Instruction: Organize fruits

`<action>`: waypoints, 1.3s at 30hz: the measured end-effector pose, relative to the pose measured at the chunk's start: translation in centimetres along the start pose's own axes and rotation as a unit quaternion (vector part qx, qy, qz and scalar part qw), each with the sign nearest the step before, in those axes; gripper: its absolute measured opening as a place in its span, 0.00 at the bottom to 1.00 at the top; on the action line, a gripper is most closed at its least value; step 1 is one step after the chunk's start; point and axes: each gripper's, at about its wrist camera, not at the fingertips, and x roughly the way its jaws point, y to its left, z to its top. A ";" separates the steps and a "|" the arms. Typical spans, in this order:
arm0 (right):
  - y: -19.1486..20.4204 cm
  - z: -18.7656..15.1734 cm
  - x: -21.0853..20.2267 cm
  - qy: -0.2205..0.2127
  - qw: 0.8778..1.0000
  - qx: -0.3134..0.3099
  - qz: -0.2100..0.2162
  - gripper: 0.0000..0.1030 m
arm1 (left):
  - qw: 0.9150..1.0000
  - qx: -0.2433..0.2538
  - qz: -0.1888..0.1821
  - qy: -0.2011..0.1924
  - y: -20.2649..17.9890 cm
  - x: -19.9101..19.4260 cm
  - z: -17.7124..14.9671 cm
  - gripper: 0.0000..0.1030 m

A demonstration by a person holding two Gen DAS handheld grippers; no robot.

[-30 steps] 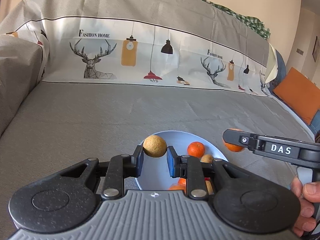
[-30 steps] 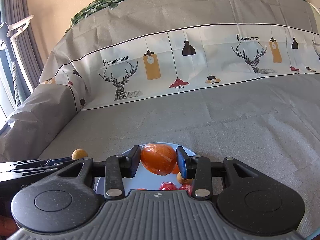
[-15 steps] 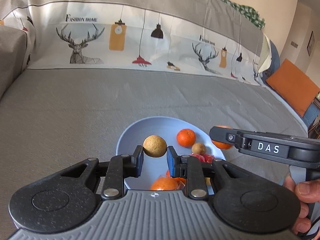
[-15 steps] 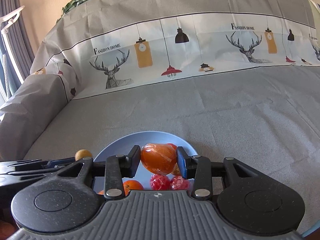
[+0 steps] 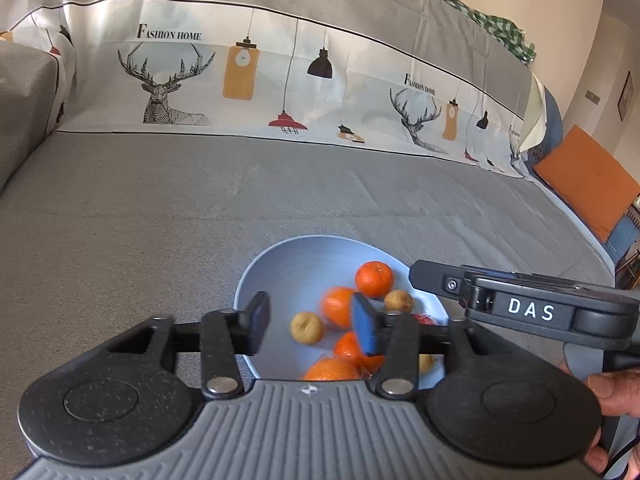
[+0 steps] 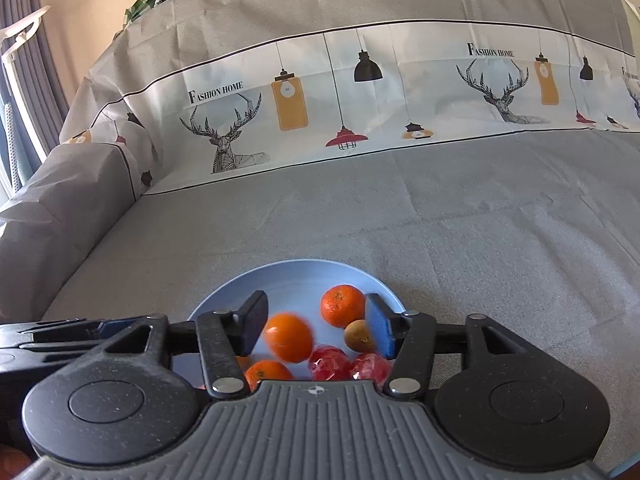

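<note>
A light blue bowl (image 5: 280, 272) (image 6: 288, 280) sits on the grey cover and holds several fruits. My left gripper (image 5: 312, 326) hovers over its near side with jaws opening; a small tan fruit (image 5: 307, 328) lies blurred between them, free of the pads. My right gripper (image 6: 316, 326) hangs over the same bowl, jaws also opening, and a blurred orange (image 6: 289, 337) drops clear between its pads. Tangerines (image 5: 374, 279) (image 6: 343, 306), a brown fruit (image 6: 359, 336) and two red fruits (image 6: 329, 363) rest in the bowl. The right gripper's side (image 5: 520, 308) shows in the left wrist view.
The grey cover (image 5: 160, 216) stretches flat around the bowl up to a printed backrest (image 5: 280, 80). A covered armrest (image 6: 60, 200) rises at the left. An orange cushion (image 5: 588, 184) lies far right. A person's hand (image 5: 612, 396) holds the right gripper's handle.
Both grippers opened. The tan fruit left the left gripper's pads and the orange left the right gripper's pads; both now fall blurred into the bowl.
</note>
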 end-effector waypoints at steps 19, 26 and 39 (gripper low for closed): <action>-0.3 -0.5 -6.7 -0.026 0.999 0.013 -0.033 0.99 | 0.999 0.010 0.035 -0.040 -2.6 -7.5 -2.1 0.96; 0.4 -1.4 -7.6 -0.012 0.999 0.012 -0.039 0.99 | 0.998 0.031 0.058 0.010 -3.1 -6.1 -2.9 0.99; 0.3 -1.9 -5.0 0.031 0.997 0.010 -0.068 0.99 | 0.995 -0.027 0.079 0.053 -0.7 -4.0 -2.4 1.00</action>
